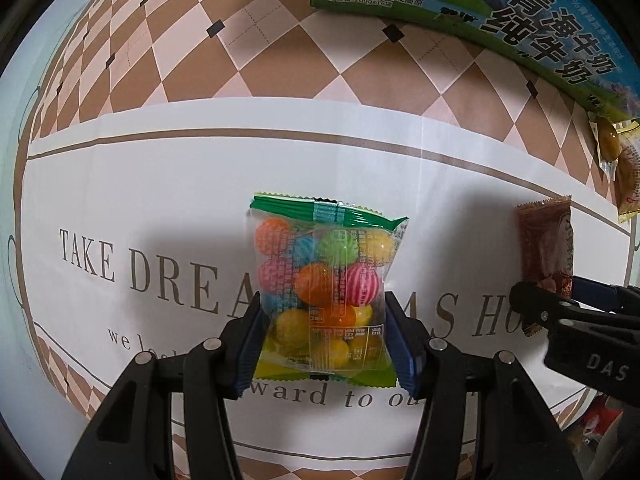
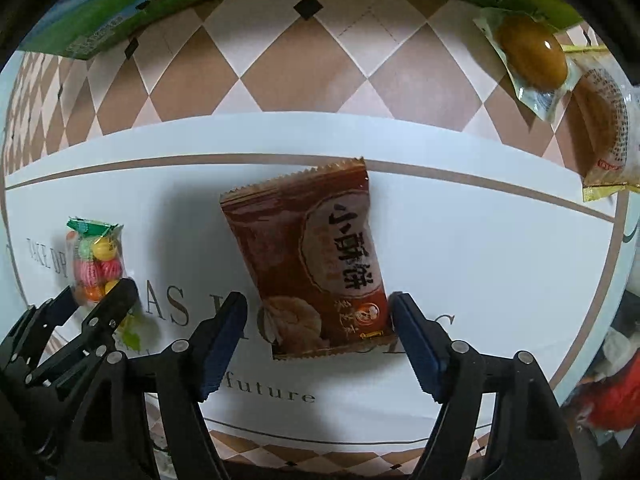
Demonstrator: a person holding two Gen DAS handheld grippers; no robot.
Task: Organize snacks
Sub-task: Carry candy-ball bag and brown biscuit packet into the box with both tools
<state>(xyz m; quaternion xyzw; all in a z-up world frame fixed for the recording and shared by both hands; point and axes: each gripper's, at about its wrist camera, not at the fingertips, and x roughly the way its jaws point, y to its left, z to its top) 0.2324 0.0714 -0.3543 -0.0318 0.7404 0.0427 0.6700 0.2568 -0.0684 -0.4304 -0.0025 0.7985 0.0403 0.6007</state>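
Observation:
A clear packet of coloured candy balls (image 1: 324, 292) lies on the white tablecloth (image 1: 160, 184). My left gripper (image 1: 324, 344) has its blue pads against both sides of the packet's lower half, shut on it. A brown biscuit packet (image 2: 316, 256) lies to the right. My right gripper (image 2: 320, 344) is open around the biscuit packet's lower end; the right pad touches its edge, the left pad stands apart. The biscuit packet also shows in the left wrist view (image 1: 546, 248), and the candy packet in the right wrist view (image 2: 96, 260).
A green and blue milk carton box (image 1: 480, 8) stands at the back. A wrapped brown egg (image 2: 532, 56) and a yellow-edged pastry packet (image 2: 608, 128) lie at the back right. The table's right edge (image 2: 624, 240) is close, with red and white items beyond it.

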